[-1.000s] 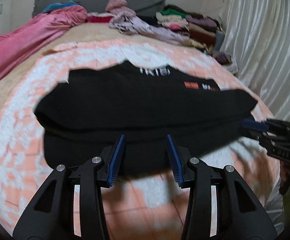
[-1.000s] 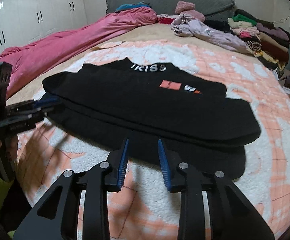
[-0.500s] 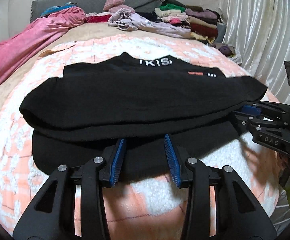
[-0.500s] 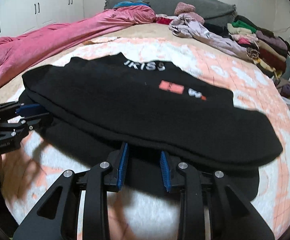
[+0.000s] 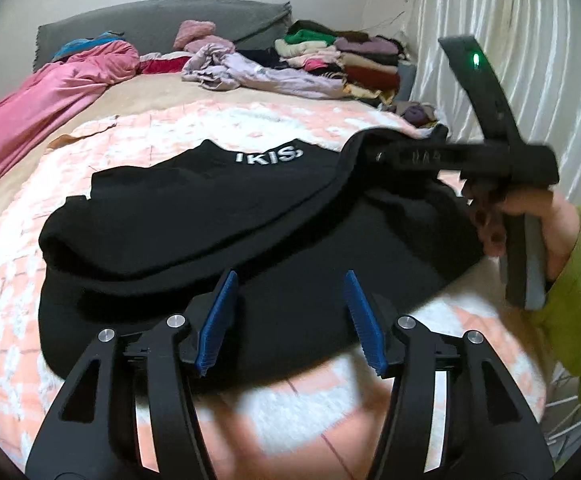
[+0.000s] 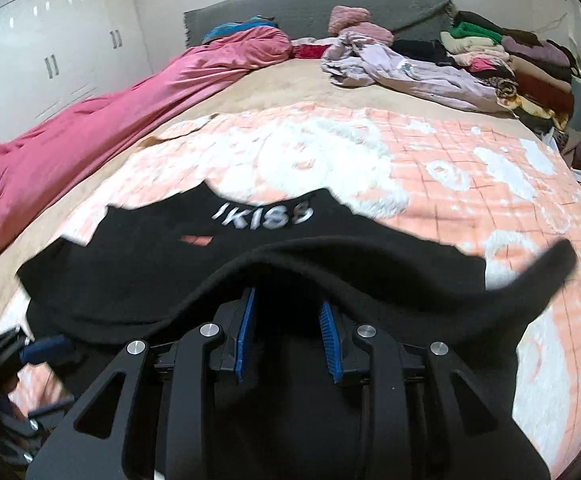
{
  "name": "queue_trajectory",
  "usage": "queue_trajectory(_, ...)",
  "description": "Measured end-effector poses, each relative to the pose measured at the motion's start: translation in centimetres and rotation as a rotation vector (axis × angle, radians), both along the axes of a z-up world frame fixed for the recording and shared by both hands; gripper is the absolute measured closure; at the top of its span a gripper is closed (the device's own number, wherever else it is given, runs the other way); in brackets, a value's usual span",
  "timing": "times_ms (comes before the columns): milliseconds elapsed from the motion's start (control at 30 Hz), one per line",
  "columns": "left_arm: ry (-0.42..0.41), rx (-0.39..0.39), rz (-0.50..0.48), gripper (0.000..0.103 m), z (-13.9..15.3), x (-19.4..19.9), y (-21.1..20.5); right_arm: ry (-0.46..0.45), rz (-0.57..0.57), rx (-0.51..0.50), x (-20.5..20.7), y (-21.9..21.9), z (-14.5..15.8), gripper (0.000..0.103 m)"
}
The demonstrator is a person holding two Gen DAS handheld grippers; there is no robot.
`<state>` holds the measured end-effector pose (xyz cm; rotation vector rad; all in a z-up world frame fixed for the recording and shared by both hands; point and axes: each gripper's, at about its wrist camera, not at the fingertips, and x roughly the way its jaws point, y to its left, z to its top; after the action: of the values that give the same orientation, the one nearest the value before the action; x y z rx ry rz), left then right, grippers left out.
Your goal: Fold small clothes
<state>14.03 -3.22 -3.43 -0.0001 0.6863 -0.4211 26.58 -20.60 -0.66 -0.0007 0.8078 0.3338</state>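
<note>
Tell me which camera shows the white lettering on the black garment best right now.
The right wrist view: the white lettering sits near centre, uncovered, reading about "IKISS", though slightly blurred. In the left wrist view the lettering is smaller, and a lifted fold of the black garment hides its end.

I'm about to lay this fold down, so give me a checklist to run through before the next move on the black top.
1. Right gripper grips black top edge: ok, edge is lifted.
2. Left gripper free of cloth: ok, jaws opening, pads not pressing it.
3. Lettered part lies flat: ok.
4. Layer beneath the lifted fold smooth: cannot tell, hidden.
5. Lilac garment clear of the fold: ok, far off.
</note>
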Motion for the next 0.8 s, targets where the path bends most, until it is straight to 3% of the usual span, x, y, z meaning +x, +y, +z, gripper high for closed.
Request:
queue_trajectory(167, 0.017, -0.001, 0.061, 0.053, 0.0, 2.8, 1.7, 0.024, -0.044, 0.020, 2.2, -0.8, -0.4, 0.074)
queue_trajectory(267, 0.056, -0.044, 0.124, 0.053, 0.1, 5.2, 3.6, 0.029, -0.067, 0.014, 2.9, -1.2, -0.8, 0.074)
queue_trajectory(567, 0.099, -0.174, 0.406, 0.049, 2.5, 10.8, 9.1, -0.025, -0.142, 0.044, 1.6, -4.3, 0.6, 0.066)
queue_trajectory(633, 0.092, -0.217, 0.453, 0.048, 2.2, 10.9, 11.3, -0.045, -0.164, 0.020, 1.0, -5.6, 1.3, 0.061)
queue_trajectory(700, 0.099, -0.204, 0.477, 0.048, 1.6, 10.7, 12.8, -0.056, -0.181, -0.013, 0.6, -6.8, 1.7, 0.058)
queue_trajectory(800, 0.170, -0.229, 0.489, 0.047, 0.2, 11.2, 15.0, -0.053, -0.224, -0.057, 0.4, -8.5, 1.6, 0.057)
